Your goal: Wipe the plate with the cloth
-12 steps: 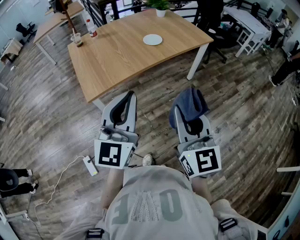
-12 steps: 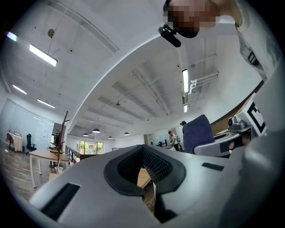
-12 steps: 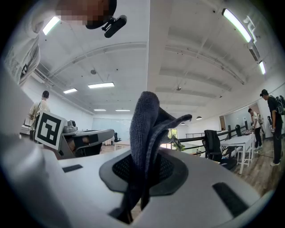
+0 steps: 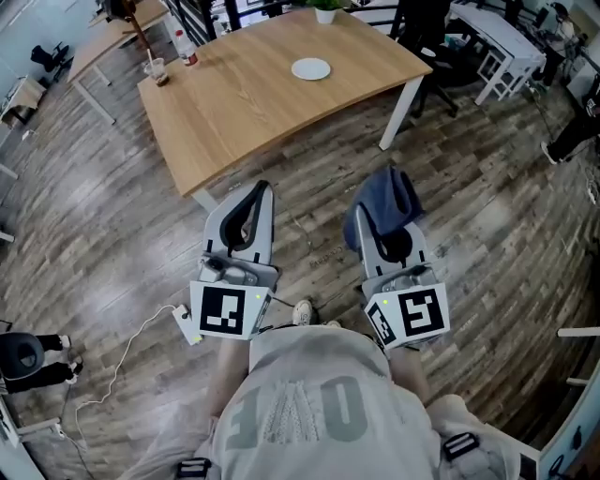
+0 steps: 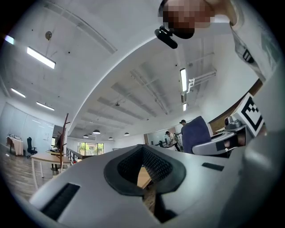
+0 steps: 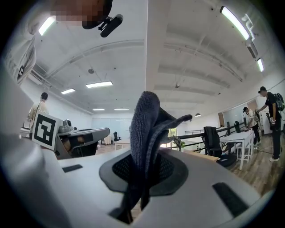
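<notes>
A white plate (image 4: 310, 68) lies on the far part of a wooden table (image 4: 244, 103). My right gripper (image 4: 380, 217) is shut on a dark blue cloth (image 4: 386, 202), which bunches up above its jaws; the cloth (image 6: 147, 129) stands up between the pads in the right gripper view. My left gripper (image 4: 251, 208) is shut with nothing in it, its jaws closed (image 5: 143, 178) in the left gripper view. Both grippers hang over the wood floor in front of the table, well short of the plate.
A cup (image 4: 157, 71) and a bottle (image 4: 187, 49) stand at the table's far left corner, a potted plant (image 4: 324, 9) at its far edge. A power strip (image 4: 184, 323) with a cable lies on the floor at left. More desks and chairs stand at the back right.
The table and plate sit a little higher in the head view. Both grippers keep their state and their place in front of the body.
</notes>
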Available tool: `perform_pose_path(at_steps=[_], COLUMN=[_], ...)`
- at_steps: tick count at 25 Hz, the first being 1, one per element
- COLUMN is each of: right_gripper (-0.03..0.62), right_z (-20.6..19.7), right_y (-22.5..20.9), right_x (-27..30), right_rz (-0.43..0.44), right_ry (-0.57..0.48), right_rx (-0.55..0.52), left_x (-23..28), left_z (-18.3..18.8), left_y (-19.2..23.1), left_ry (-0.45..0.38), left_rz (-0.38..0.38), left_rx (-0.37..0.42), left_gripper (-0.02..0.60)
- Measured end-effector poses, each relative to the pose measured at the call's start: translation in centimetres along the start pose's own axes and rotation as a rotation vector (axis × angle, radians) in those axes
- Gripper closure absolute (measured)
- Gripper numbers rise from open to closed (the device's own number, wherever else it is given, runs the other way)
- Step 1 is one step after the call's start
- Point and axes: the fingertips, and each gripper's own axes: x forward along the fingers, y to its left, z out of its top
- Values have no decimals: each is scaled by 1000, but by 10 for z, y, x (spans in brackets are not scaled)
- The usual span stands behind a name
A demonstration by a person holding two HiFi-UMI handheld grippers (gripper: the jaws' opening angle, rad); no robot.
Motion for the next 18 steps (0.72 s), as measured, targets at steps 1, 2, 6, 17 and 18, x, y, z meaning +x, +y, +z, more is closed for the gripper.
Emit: perform_pose_path(at_steps=[1, 2, 6, 17, 18], right_gripper=[542, 542, 542, 542, 542], right_z=[0, -1, -7, -25, -26], right_y=[3, 7, 24, 34, 29], right_x=[2, 4, 15, 18, 19], right_rz=[5, 11, 31, -4, -13], right_ry=[0, 1, 27, 106, 107], right_rx=[-1, -2, 14, 14, 8], left_x=[-3, -7, -23, -23, -19], left_z=[-1, -2, -11, -55, -55], left_y=[5, 10, 32, 84, 86], left_ry=[0, 1, 8, 65, 56], left_rz=[9, 17, 38, 117, 117], left_rx=[2, 1, -22, -68, -67], left_gripper=[574, 574, 574, 574, 574])
